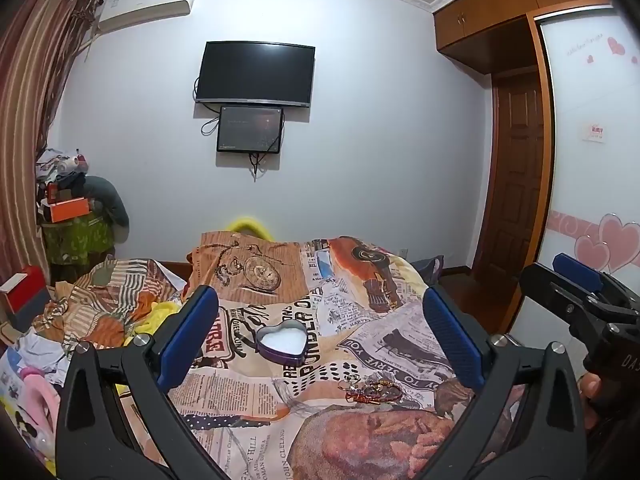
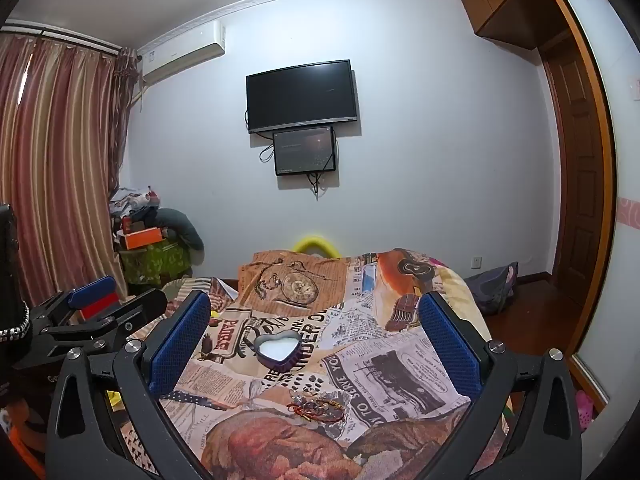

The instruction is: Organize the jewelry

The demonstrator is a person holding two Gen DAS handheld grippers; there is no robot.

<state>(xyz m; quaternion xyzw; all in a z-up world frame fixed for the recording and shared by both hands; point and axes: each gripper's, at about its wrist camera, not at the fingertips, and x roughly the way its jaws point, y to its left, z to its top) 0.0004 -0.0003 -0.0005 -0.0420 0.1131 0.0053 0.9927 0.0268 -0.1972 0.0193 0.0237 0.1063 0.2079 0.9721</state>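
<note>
— Has anything gone into the tin yet?

— Not that I can see. The heart-shaped tin (image 1: 282, 339) sits open on the bed (image 1: 400, 344), a little below the middle of the left camera's picture, and its pale lining looks bare. The jewelry (image 1: 370, 390) is in a small tangle lower down and right of center, near the tin but not touching it. In the right camera's picture the same heap (image 2: 318, 404) lies low in the middle, just under the tin (image 2: 279, 350).

— And the two tools?

— Both are held up over the bedspread and carrying nothing. The left gripper (image 1: 320, 340) has its jaws spread wide, the blue pads far apart at either side of the frame. The right gripper (image 2: 314, 344) is the same, jaws wide and empty; you can also see it poking in at the right edge of the left camera's view.

— So they're at the very start?

— I'd say so: the sorting hasn't begun, and the first pick-up is still to come.

— What will that take?

— One tool has to drop down onto the heap and pinch a single piece. I make out red cord and some gold-colored rings, though it's too small and knotted for me to tell how many pieces there are. The strands look tangled, so a careless pinch could drag the whole bunch, and the soft quilt will give under the tips.
</note>
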